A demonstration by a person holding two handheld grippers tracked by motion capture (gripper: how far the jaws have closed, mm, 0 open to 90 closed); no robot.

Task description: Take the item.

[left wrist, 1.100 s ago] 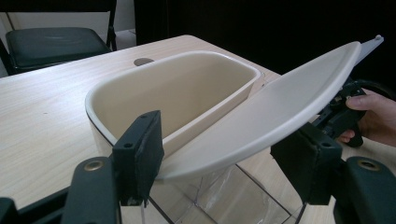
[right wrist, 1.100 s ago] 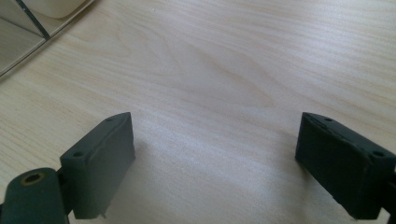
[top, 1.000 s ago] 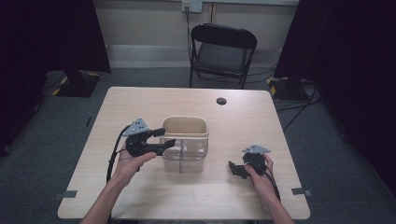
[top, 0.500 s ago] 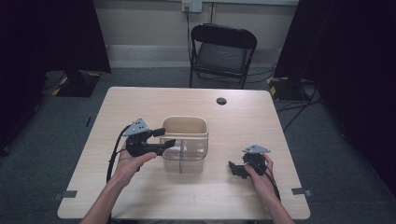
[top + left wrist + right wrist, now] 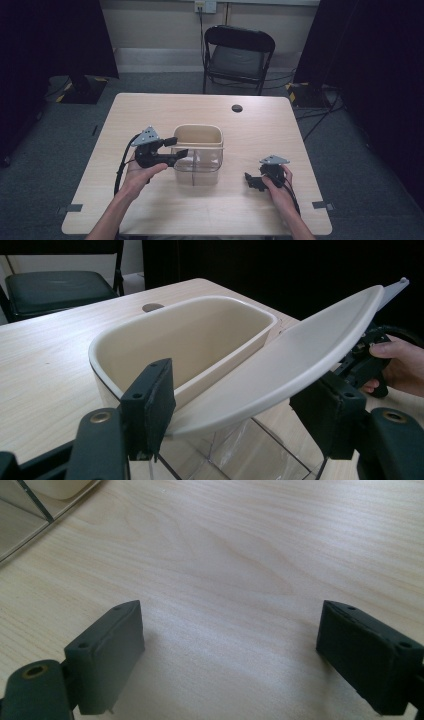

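A clear plastic bin (image 5: 197, 167) with a beige liner (image 5: 190, 340) stands at the table's middle. Its beige lid (image 5: 300, 355) is tilted up over the bin's near half and appears in the high view as a thin pale strip (image 5: 205, 146). My left gripper (image 5: 179, 146) is at the bin's left side, shut on the lid's end (image 5: 240, 410), with a black pad on either side of it. To the bin's right, my right gripper (image 5: 251, 181) rests low over bare wood. It is open (image 5: 230, 645), with nothing between its fingers.
The wooden table (image 5: 200, 210) has a dark round hole (image 5: 237, 108) near its far edge. A black folding chair (image 5: 240, 50) stands behind it. The person's right hand (image 5: 400, 365) with the other gripper appears beyond the lid in the left gripper view.
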